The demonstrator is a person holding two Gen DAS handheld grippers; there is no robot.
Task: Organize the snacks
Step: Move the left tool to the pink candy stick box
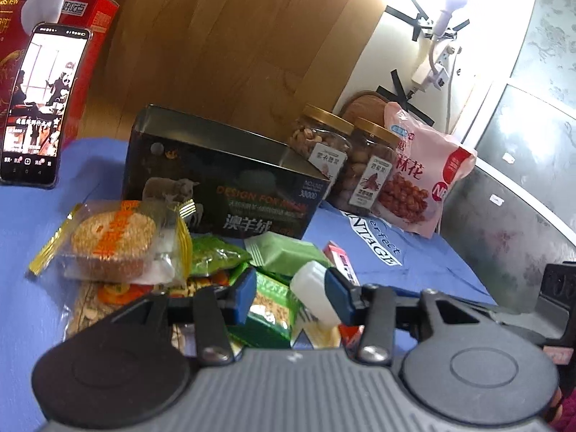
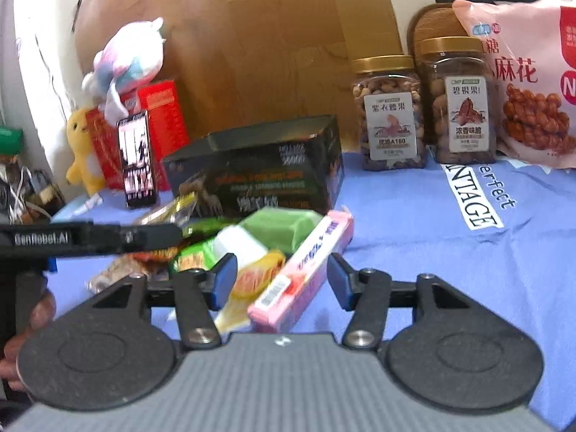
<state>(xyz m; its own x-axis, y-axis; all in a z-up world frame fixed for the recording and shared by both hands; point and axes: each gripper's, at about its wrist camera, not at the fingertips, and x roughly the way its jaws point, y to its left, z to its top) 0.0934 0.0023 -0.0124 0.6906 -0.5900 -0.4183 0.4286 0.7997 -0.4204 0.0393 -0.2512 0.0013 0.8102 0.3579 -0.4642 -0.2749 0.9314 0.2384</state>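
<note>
While your two grippers hover over the snack pile (image 2: 230, 252), count what stands behind it: two gold-lidded jars, the cashew jar (image 2: 390, 111) and the pecan jar (image 2: 459, 100), touching side by side near the far edge of the table, and one pink bag of fried twists (image 2: 532, 79) leaning just beside the pecan jar. One dark open box (image 2: 259, 165) sits right behind the pile.

In the pile you have one round cake in clear wrap (image 1: 115, 241), one pale green packet (image 1: 284, 252), one pink carton (image 2: 306, 273), one small white packet (image 1: 315, 291) and several green-printed bags I cannot count.

Your left gripper (image 1: 291, 295) is spread moderately over the green bags, the white packet against its right pad. Your right gripper (image 2: 279, 277) is wide apart, straddling the near end of the pink carton without pressing it.

One phone (image 1: 39, 104) leans on a red box (image 1: 93, 18) at the far left corner; two plush toys (image 2: 126, 61) are there too.

The table wears a blue cloth (image 2: 468, 270); a wooden panel (image 1: 234, 36) backs it.
</note>
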